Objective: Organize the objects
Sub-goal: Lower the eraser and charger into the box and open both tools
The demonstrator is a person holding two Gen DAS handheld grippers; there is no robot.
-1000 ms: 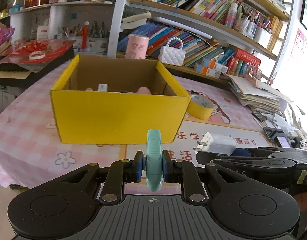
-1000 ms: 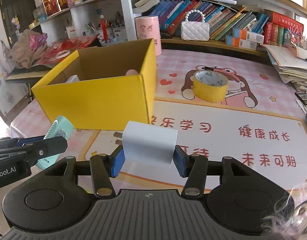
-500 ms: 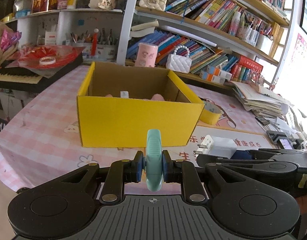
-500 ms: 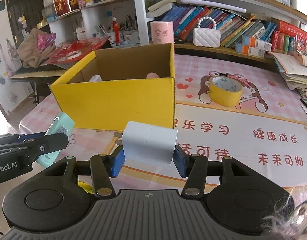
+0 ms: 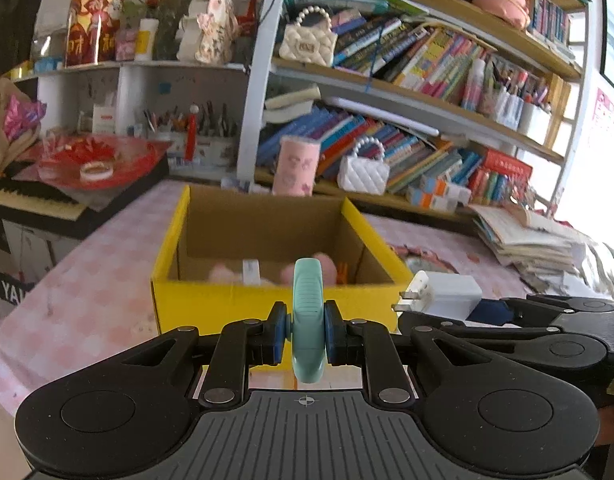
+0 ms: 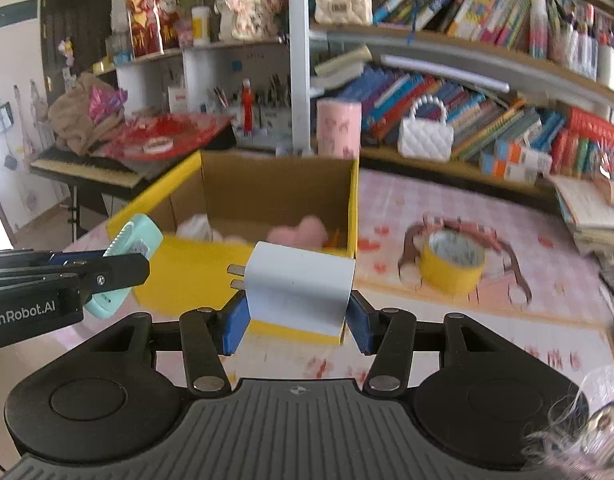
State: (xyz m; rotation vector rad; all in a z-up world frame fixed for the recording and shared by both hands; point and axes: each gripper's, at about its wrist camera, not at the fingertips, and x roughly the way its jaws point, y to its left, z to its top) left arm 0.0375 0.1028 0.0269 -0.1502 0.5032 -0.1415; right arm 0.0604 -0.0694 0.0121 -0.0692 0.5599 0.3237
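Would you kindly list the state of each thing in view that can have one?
Left gripper: shut on the teal tape dispenser, held on edge.
Right gripper: shut on the white charger, prongs pointing left.
Yellow box: open-topped, partly filled with pink items.
Yellow tape roll: lying flat on the table, untouched.

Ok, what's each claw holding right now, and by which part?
Left claw: mint-green correction tape dispenser, pinched across its flat sides. Right claw: white plug charger, clamped across its body sides.

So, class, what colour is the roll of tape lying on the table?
Yellow; the roll of tape shows best in the right wrist view, right of the box.
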